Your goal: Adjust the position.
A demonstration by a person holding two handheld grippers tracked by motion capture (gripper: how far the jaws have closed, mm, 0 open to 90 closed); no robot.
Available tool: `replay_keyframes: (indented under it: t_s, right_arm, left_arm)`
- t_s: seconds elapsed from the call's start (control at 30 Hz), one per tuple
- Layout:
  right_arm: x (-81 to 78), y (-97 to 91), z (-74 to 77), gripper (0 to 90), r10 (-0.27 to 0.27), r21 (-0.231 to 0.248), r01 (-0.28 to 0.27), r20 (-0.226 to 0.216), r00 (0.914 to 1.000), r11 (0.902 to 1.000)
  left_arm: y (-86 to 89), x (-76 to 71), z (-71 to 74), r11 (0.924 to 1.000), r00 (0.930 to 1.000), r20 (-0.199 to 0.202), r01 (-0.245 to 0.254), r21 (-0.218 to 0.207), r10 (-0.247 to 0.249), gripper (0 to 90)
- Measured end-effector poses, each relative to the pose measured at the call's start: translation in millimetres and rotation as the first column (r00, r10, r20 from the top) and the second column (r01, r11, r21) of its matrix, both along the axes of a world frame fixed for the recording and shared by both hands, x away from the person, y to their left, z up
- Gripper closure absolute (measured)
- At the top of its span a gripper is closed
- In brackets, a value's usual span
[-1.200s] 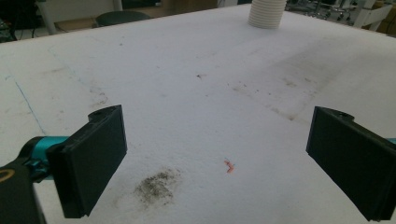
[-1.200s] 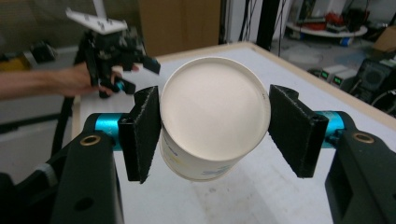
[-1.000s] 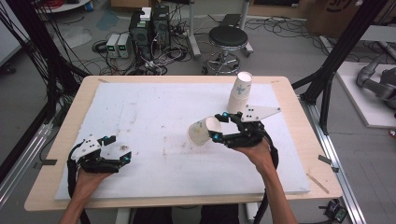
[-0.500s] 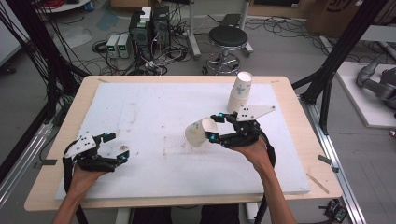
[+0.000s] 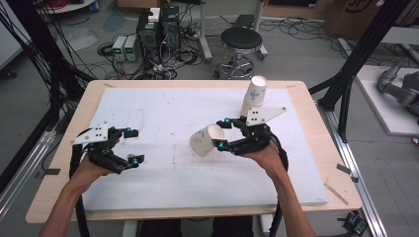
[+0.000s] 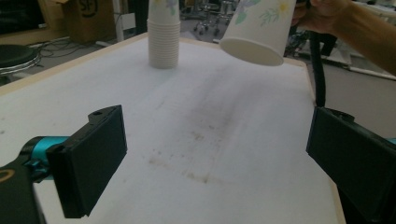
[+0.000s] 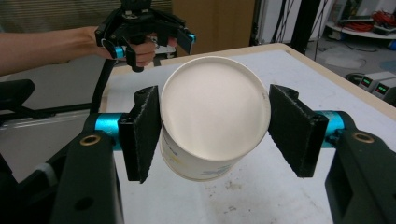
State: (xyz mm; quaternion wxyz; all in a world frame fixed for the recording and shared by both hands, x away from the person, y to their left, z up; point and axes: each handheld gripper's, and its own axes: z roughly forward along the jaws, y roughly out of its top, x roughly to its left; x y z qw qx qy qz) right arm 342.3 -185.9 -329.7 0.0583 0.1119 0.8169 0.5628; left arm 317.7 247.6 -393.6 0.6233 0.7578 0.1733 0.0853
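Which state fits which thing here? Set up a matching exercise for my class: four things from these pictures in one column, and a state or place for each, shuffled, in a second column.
Things
1. single paper cup
2. stack of paper cups
3. left gripper
4. stool

States or places
A. standing on the floor beyond the table
B. jaws open, nothing between them
C. upright on the white mat, far side
D. held sideways above the mat by the right gripper

Pairs: 1-D, 2-C, 3-B, 4-A

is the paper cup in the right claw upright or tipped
Tipped. The paper cup lies sideways between the right claw pads, above the table, its closed white bottom facing away from the hand.
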Motion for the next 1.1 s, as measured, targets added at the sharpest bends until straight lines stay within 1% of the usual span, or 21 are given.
replay_keyframes:
  t_s: [0.1,0.13,0.17,0.2,0.23,0.27,0.3,0.33,0.37,0.4,0.5,0.53,0.57,0.6,0.63,0.67,0.7,0.73,0.9,1.0,1.1]
  right_arm:
    - [0.2,3.3,3.4,37.2,0.019,0.000,-0.019,0.000,0.9998,0.9998]
    - [0.3,4.5,4.5,37.2,0.027,0.001,-0.027,0.001,0.9996,0.9996]
    - [0.2,5.7,5.7,37.2,0.030,0.003,-0.030,0.000,0.9995,0.9995]
    - [0.3,6.9,6.7,37.3,0.039,0.002,-0.039,0.005,0.9992,0.9992]
    - [0.2,8.0,7.6,37.2,0.044,0.003,-0.044,0.005,0.9990,0.9990]
    - [0.0,9.1,8.5,37.3,0.047,0.003,-0.047,0.006,0.9989,0.9989]
    - [0.1,9.8,8.9,37.2,0.051,0.002,-0.051,0.008,0.9987,0.9987]
    - [-0.4,10.4,9.3,37.2,0.052,-0.002,-0.052,0.004,0.9986,0.9986]
    - [-0.6,11.0,9.4,37.3,0.056,0.000,-0.056,0.005,0.9984,0.9984]
    - [-0.7,11.2,9.5,37.2,0.058,0.004,-0.058,0.004,0.9983,0.9983]
    - [-1.0,11.9,9.5,37.3,0.067,0.004,-0.067,0.008,0.9978,0.9978]
    - [-1.8,12.4,9.5,37.3,0.068,0.003,-0.068,0.002,0.9977,0.9977]
    - [-1.8,12.4,9.4,37.2,0.071,0.004,-0.071,0.002,0.9975,0.9975]
    - [-1.8,12.5,9.6,37.2,0.072,0.005,-0.072,0.006,0.9974,0.9974]
    - [-1.7,12.7,9.6,37.2,0.072,0.009,-0.072,0.010,0.9974,0.9974]
    - [-2.4,13.0,9.8,37.2,0.073,0.010,-0.073,0.005,0.9973,0.9973]
    - [-2.4,13.0,9.8,37.2,0.073,0.010,-0.073,0.005,0.9973,0.9973]
    - [-2.5,13.5,9.7,37.2,0.081,0.017,-0.081,0.005,0.9967,0.9966]
    - [-2.8,14.0,9.5,37.2,0.086,0.011,-0.086,0.004,0.9963,0.9962]
    - [-2.4,13.3,9.8,37.2,0.092,0.021,-0.092,0.004,0.9957,0.9955]
    - [-2.6,13.2,9.8,37.2,0.094,0.021,-0.094,0.002,0.9955,0.9953]
  left_arm:
    - [-9.9,1.8,5.6,0.9998,0.9997,0.015,0.021,0.001,-0.021,5.1]
    - [-20.7,4.4,10.7,0.9989,0.9987,0.024,0.046,-0.004,-0.046,5.1]
    - [-20.7,4.4,10.7,0.9989,0.9987,0.024,0.046,-0.004,-0.046,5.1]
    - [-32.5,7.0,15.4,0.9977,0.9972,0.032,0.067,-0.002,-0.067,5.1]
    - [-32.5,7.0,15.4,0.9977,0.9972,0.032,0.067,-0.002,-0.067,5.1]
    - [-44.1,9.7,19.0,0.9956,0.9951,0.034,0.093,-0.009,-0.093,5.1]
    - [-44.1,9.7,19.0,0.9956,0.9951,0.034,0.093,-0.009,-0.093,5.1]
    - [-55.6,12.1,22.1,0.9938,0.9930,0.041,0.111,-0.007,-0.111,5.1]
    - [-55.6,12.1,22.1,0.9938,0.9930,0.041,0.111,-0.007,-0.111,5.1]
    - [-66.5,14.4,25.2,0.9910,0.9903,0.041,0.133,-0.012,-0.133,5.1]
    - [-77.2,16.5,28.6,0.9881,0.9872,0.046,0.153,-0.013,-0.152,5.1]
    - [-88.8,17.9,32.0,0.9844,0.9833,0.053,0.175,-0.016,-0.174,5.1]
    - [-88.8,17.9,32.0,0.9844,0.9833,0.053,0.175,-0.016,-0.174,5.1]
    - [-100.9,18.7,34.9,0.9807,0.9792,0.064,0.194,-0.021,-0.192,5.1]
    - [-100.9,18.7,34.9,0.9807,0.9792,0.064,0.194,-0.021,-0.192,5.1]
    - [-113.1,19.0,36.7,0.9775,0.9753,0.073,0.210,-0.017,-0.208,5.1]
    - [-113.1,19.0,36.7,0.9775,0.9753,0.073,0.210,-0.017,-0.208,5.1]
    - [-122.8,20.6,37.5,0.9734,0.9710,0.074,0.229,-0.013,-0.227,5.1]
    - [-135.3,24.7,36.6,0.9692,0.9676,0.058,0.246,0.006,-0.246,5.1]
    - [-141.5,26.9,33.3,0.9630,0.9617,0.050,0.270,0.005,-0.270,5.1]
    - [-143.4,28.4,31.3,0.9626,0.9615,0.047,0.270,0.016,-0.271,5.1]
